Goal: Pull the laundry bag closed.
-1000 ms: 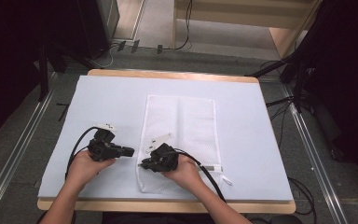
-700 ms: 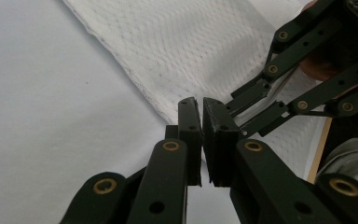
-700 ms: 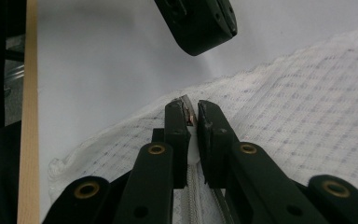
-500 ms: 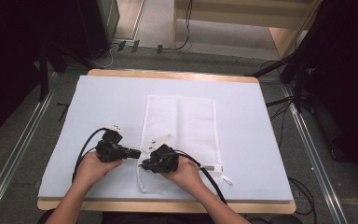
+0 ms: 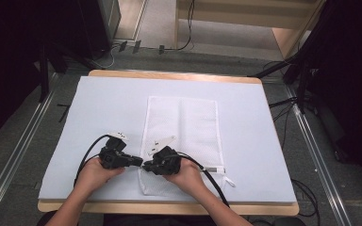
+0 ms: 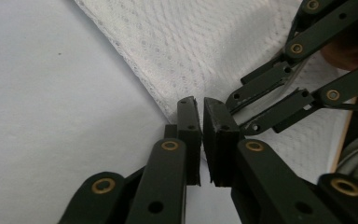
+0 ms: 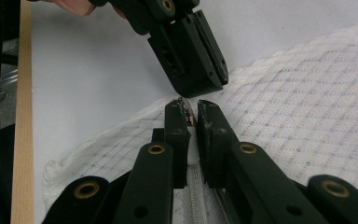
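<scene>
The left gripper (image 5: pixel 140 163) lies low over the near-left part of the desk, its black jaws almost shut on the left border of the white mesh laundry bag (image 5: pixel 185 127), a thin gap showing between the pads (image 6: pixel 216 135) in the left gripper view. The right gripper (image 5: pixel 145 165) meets it tip to tip, jaws clamped on the small white zipper pull (image 7: pixel 191 140) at the bag's left border.

The wooden desk (image 5: pixel 169 75) carries a pale blue rectangular mat (image 5: pixel 103 103) over nearly its whole top. The flat, rectangular bag lies along the middle of the mat, its short end close to the near edge. Its zipper (image 7: pixel 196 196) runs back from the pull between the right jaws.
</scene>
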Demonstrator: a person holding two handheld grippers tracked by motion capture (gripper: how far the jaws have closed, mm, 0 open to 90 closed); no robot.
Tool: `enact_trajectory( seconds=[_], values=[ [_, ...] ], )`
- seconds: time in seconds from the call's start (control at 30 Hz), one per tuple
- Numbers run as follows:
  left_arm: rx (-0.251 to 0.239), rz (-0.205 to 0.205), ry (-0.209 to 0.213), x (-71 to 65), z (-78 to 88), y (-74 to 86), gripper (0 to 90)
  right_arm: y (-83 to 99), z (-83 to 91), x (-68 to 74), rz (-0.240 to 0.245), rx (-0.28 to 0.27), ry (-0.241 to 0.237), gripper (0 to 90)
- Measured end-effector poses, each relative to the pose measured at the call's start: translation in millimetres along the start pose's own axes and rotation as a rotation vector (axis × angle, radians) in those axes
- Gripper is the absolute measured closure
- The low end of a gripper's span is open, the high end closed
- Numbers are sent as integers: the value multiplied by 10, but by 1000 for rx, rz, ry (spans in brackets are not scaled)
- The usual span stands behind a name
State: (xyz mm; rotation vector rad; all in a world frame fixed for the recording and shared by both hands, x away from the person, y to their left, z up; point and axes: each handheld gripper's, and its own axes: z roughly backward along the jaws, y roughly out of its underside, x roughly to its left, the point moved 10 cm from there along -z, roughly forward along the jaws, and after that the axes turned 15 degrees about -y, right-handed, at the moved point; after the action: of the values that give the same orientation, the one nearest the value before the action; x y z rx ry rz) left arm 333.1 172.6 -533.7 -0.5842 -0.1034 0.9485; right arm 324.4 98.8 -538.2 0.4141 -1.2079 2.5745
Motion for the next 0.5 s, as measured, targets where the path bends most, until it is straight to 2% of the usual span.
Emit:
enact_trajectory(
  seconds=[0.1,0.17,0.3,0.5],
  values=[
    [-9,-35,-37,-22,-7,-5,900,-3,5,0,-14,5,-17,853],
    [4,-37,-41,-23,-6,-2,900,4,16,3,-22,15,-27,857],
    [-2,-57,-56,-33,-9,-2,900,18,36,-7,-18,26,-33,860],
    [-8,-56,-54,-32,-11,-1,900,42,68,-4,-21,51,-28,863]
  ],
)
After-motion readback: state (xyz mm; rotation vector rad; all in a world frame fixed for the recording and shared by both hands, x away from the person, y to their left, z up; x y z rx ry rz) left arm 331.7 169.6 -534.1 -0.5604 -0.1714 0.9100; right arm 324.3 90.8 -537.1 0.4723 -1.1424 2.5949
